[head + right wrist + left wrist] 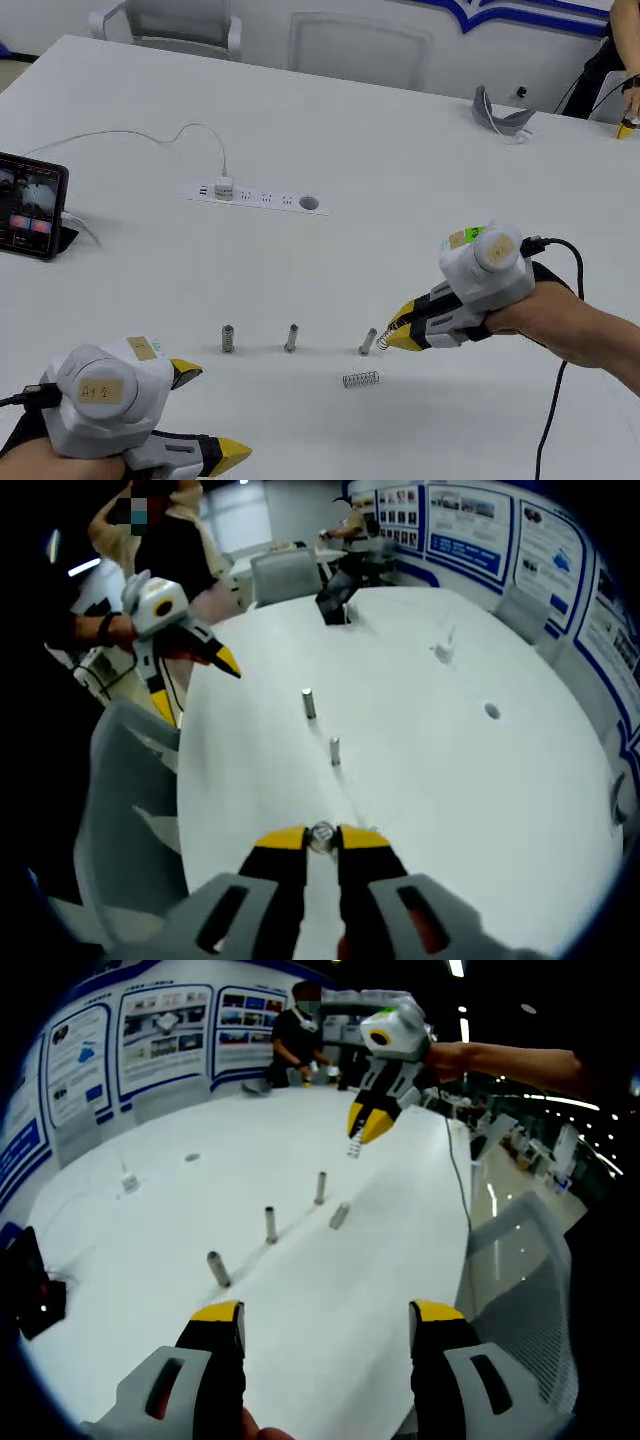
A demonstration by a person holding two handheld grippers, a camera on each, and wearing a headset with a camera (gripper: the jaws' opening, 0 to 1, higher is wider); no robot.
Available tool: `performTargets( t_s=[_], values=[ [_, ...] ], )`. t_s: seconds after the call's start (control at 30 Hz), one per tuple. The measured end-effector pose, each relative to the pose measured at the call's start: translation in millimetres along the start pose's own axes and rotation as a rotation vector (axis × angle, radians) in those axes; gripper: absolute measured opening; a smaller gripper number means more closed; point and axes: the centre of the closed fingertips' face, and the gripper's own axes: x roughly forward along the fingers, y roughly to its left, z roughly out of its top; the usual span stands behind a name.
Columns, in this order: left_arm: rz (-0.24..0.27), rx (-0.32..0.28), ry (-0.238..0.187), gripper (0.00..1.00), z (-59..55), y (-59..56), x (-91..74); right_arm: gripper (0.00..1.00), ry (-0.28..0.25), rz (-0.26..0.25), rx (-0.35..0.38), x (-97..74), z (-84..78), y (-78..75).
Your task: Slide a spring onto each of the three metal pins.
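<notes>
Three short metal pins stand in a row on the white table: the left pin [228, 338] looks ribbed, as if a spring sits on it, the middle pin [292, 337] is bare, and the right pin [368, 341] leans a little. A loose spring [361, 379] lies just in front of the right pin. My right gripper [388, 340] is shut on a small spring [382, 343], held right beside the right pin. That held spring [322, 833] sits between the yellow fingertips in the right gripper view. My left gripper [212, 412] stands open and empty at the near left, its fingertips [218, 1312] wide apart.
A white power strip [255, 196] with a plugged-in cable lies mid-table. A tablet [30, 205] stands at the left edge. A grey curved object [500, 118] rests far right. Chairs [170, 25] line the far side, and a grey chair [130, 810] stands close to the near edge.
</notes>
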Motion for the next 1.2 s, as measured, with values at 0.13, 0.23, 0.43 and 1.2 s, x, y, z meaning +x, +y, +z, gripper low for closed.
performTargets(
  t_s=[0.13, 0.23, 0.43, 1.2],
  values=[
    [0.004, -0.002, -0.005, 0.69, 1.9, 0.1, 0.1, 0.12, 0.010, 0.005, -0.014, 4.5, 2.8, -3.1],
    [0.010, -0.006, -0.009, 0.69, 3.2, 0.7, 0.0, 0.12, 0.028, 0.006, -0.033, 8.9, 3.9, -7.3],
    [0.017, -0.015, -0.013, 0.69, 2.1, 1.2, -2.5, 0.13, 0.061, 0.005, -0.057, 15.5, 2.8, -17.7],
    [0.067, -0.064, 0.000, 0.69, -11.7, 13.2, -17.2, 0.13, 0.172, 0.007, -0.113, 41.9, -19.0, -44.7]
  ],
)
